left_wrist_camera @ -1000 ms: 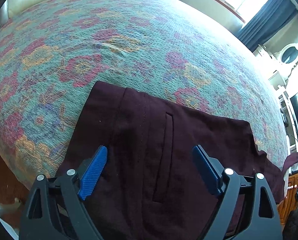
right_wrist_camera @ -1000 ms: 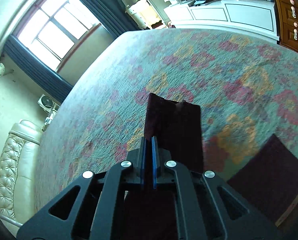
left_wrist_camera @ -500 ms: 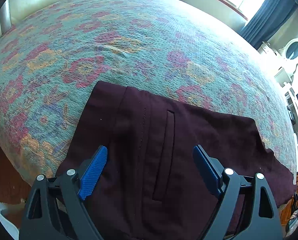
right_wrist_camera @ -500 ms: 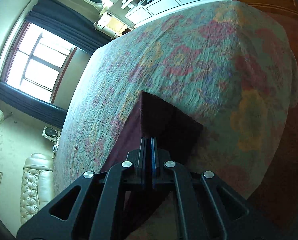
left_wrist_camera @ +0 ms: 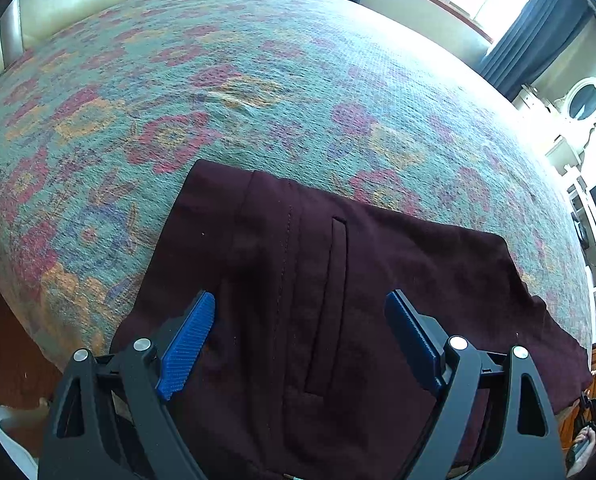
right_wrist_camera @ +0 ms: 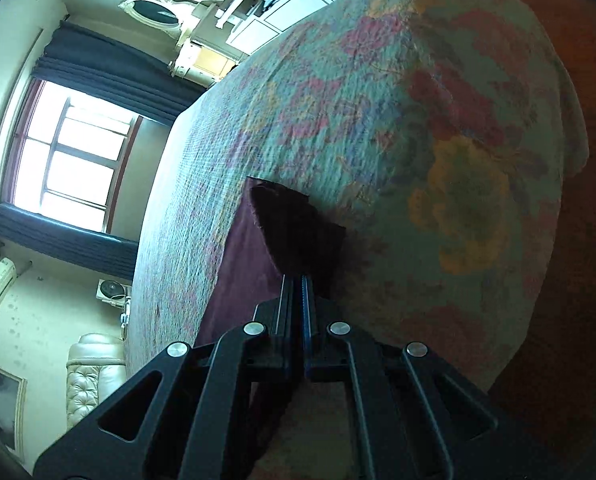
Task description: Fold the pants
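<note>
I am at the laying-out stage of the fold, by my reading: the dark maroon pants (left_wrist_camera: 338, 280) lie on the flowered bed cover (left_wrist_camera: 258, 92), with the waistband and a welt pocket (left_wrist_camera: 330, 300) directly under and ahead of my left tongs (left_wrist_camera: 298, 332). Those tongs are spread wide, blue pads on either side of the pocket, and I cannot tell whether they touch the cloth. My right tongs (right_wrist_camera: 298, 284) are pressed together, pinching a leg end of the pants (right_wrist_camera: 294, 232); the cloth fans out just beyond their tips, near the bed's edge, with the rest of the leg running off to their left. Next, I judge, the pinched end needs setting flat and straight, or carrying over toward the waistband, while the left side pins the waist so the garment does not slide.
</note>
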The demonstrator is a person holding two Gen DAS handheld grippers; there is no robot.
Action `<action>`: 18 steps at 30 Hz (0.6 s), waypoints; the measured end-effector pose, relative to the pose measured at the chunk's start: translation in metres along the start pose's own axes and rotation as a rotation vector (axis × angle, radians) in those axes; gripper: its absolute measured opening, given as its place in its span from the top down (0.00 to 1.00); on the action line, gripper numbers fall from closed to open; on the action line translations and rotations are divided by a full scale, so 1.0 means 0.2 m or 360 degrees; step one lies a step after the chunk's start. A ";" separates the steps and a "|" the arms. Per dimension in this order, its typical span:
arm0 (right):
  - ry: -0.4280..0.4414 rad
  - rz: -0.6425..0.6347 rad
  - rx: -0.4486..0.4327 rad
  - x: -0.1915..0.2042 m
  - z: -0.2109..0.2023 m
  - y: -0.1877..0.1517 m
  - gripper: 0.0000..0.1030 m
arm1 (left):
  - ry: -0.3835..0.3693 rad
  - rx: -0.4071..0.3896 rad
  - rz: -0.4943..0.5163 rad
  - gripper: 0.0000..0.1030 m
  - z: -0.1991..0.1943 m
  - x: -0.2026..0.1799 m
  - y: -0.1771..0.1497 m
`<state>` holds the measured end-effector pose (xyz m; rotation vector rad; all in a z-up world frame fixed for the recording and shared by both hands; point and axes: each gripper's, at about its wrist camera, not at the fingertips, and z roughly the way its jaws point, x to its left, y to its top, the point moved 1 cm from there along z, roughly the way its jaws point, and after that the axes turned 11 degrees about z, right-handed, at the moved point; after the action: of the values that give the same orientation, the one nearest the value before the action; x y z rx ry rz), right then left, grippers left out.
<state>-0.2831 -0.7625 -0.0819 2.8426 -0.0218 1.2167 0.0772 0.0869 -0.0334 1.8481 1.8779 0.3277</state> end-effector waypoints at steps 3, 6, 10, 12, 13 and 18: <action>0.0021 0.0032 0.0000 -0.02 -0.01 -0.01 0.97 | 0.0006 -0.0004 0.0005 0.17 0.00 0.00 0.00; 0.0008 0.0067 -0.0048 -0.03 -0.03 0.00 1.00 | 0.0020 -0.0008 0.0015 0.17 0.00 -0.01 -0.01; -0.0048 0.0111 -0.0148 -0.11 -0.14 0.09 0.97 | 0.0043 -0.0008 0.0044 0.16 0.01 -0.02 -0.01; -0.0008 0.0121 -0.0101 -0.13 -0.15 0.13 0.88 | 0.0048 -0.0012 0.0048 0.15 0.01 -0.03 -0.01; 0.0038 0.0137 -0.0055 -0.13 -0.13 0.14 0.82 | 0.0052 -0.0012 0.0050 0.15 0.02 -0.03 -0.02; 0.0176 0.0187 0.0121 -0.10 -0.03 0.16 0.62 | 0.0092 -0.0004 0.0072 0.14 0.02 -0.04 -0.02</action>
<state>-0.3017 -0.7950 -0.0915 2.8693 -0.1430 1.4256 0.0767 0.0774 -0.0376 1.9009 1.8747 0.4033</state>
